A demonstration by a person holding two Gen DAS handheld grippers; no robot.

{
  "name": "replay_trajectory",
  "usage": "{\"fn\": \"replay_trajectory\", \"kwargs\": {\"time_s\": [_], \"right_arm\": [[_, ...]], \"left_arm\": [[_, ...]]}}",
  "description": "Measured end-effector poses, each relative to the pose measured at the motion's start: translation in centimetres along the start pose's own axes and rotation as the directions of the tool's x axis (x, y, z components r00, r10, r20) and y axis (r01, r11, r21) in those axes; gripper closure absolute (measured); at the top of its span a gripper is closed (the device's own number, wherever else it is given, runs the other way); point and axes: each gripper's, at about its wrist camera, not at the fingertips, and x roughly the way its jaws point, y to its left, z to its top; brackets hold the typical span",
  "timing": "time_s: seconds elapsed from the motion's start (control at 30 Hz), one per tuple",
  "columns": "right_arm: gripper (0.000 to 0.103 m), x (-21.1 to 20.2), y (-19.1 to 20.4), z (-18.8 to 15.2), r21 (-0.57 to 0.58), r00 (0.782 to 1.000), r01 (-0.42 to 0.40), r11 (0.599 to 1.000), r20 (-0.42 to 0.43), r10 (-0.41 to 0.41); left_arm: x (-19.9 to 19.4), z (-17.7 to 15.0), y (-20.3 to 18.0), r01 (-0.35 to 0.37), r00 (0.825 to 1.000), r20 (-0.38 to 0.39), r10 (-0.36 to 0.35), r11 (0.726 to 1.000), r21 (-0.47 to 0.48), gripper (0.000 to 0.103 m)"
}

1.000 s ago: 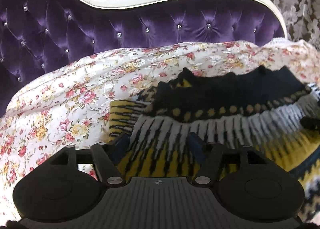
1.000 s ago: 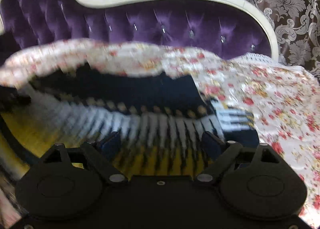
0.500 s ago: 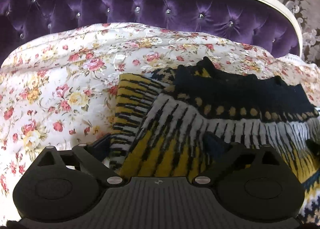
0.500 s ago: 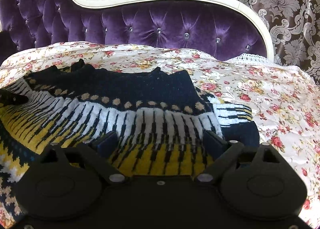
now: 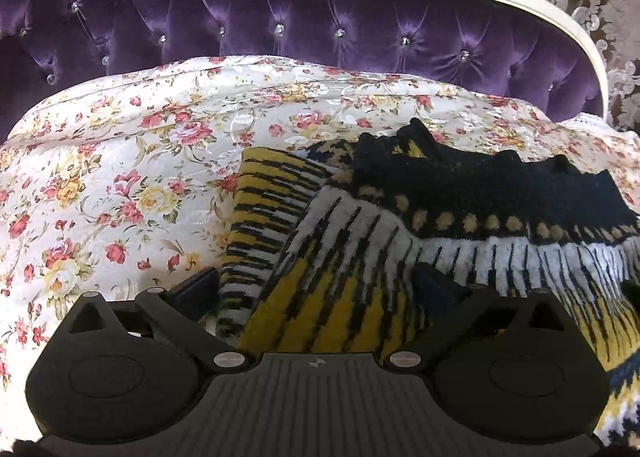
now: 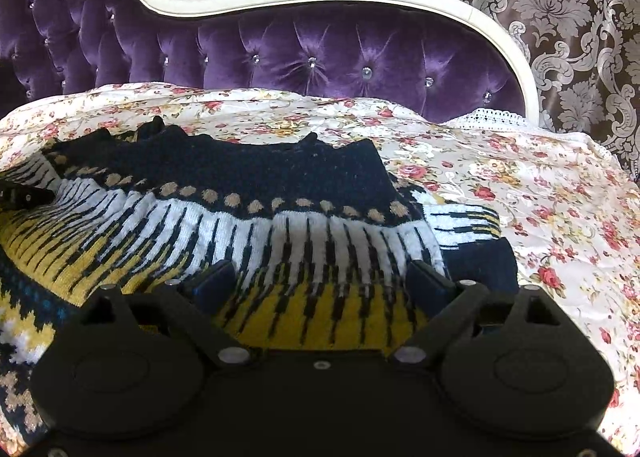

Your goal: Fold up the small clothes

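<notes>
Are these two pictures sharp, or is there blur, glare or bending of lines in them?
Left wrist view: sharp; the sweater pattern reads clearly; the headboard curves from the fisheye lens, with bright sheen on its velvet. Right wrist view: also sharp, no motion blur; the bedspread is bright at the right, and the headboard rim bends strongly.

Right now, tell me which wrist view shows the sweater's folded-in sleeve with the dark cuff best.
The right wrist view. There the sleeve lies folded at the sweater's right edge, its dark cuff plain beside the open right gripper. The left wrist view shows only the opposite sleeve, its cuff hidden near the open left gripper.
</notes>
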Motion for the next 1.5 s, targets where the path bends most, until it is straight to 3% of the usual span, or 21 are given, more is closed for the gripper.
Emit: {"fn": "replay_trajectory", "kwargs": {"time_s": [0.27, 0.43, 0.57, 0.67, 0.77, 0.97, 1.07, 1.13, 1.2, 1.37, 1.5], "right_arm": [[0.011, -0.1, 0.2, 0.0, 0.005, 1.000, 0.011, 1.000, -0.001, -0.011], [0.009, -0.3, -1.0, 0.9, 0.010, 0.997, -0.062, 0.998, -0.036, 0.062], [0.003, -1.9, -4.4, 2.0, 0.177, 0.991, -0.126, 0.976, -0.027, 0.133], [0.000, -3.6, -8.2, 2.1, 0.346, 0.991, -0.128, 0.929, 0.011, 0.132], [0.000, -3.7, -11.1, 1.4, 0.482, 0.981, -0.167, 0.860, -0.005, 0.193], [0.000, -1.7, -13.2, -0.5, 0.654, 0.952, -0.194, 0.731, -0.056, 0.302], [0.000, -1.7, -14.0, -0.6, 0.698, 0.949, -0.199, 0.688, -0.036, 0.312], [0.000, -1.9, -14.3, -0.6, 0.703, 0.948, -0.206, 0.680, -0.030, 0.317], [0.000, -2.2, -14.3, -0.5, 0.699, 0.951, -0.203, 0.686, -0.027, 0.309], [0.000, -2.3, -13.8, -0.5, 0.691, 0.946, -0.209, 0.692, -0.037, 0.323], [0.000, -2.4, -13.6, -0.2, 0.683, 0.947, -0.206, 0.701, -0.042, 0.319]], "left_arm": [[-0.1, -0.1, 0.0, 0.000, 1.000, 0.004, 0.000, 1.000, -0.004, 0.000], [0.0, 0.0, 0.0, -0.001, 1.000, -0.002, 0.001, 1.000, -0.006, 0.000], [0.0, 0.1, -0.1, -0.002, 1.000, -0.006, 0.002, 1.000, -0.007, 0.000], [0.0, 0.0, -0.1, -0.003, 1.000, -0.004, 0.003, 1.000, -0.008, 0.000], [0.0, 0.1, -0.1, -0.005, 1.000, -0.010, 0.005, 1.000, -0.009, 0.000], [-0.1, 0.5, 0.3, 0.013, 1.000, -0.021, -0.014, 0.999, -0.037, 0.000], [-0.8, 1.3, 0.8, 0.026, 0.997, -0.070, -0.033, 0.994, -0.110, 0.002], [-1.6, 2.0, 0.6, 0.045, 0.994, -0.095, -0.061, 0.986, -0.162, 0.003], [-3.0, 2.7, -0.4, 0.048, 0.997, -0.053, -0.058, 0.983, -0.179, 0.002], [-4.9, 4.8, -5.3, 0.058, 0.998, 0.008, -0.058, 0.996, -0.060, 0.002], [-4.5, 4.7, -9.0, 0.019, 1.000, -0.026, -0.017, 0.997, 0.068, 0.002]]}}
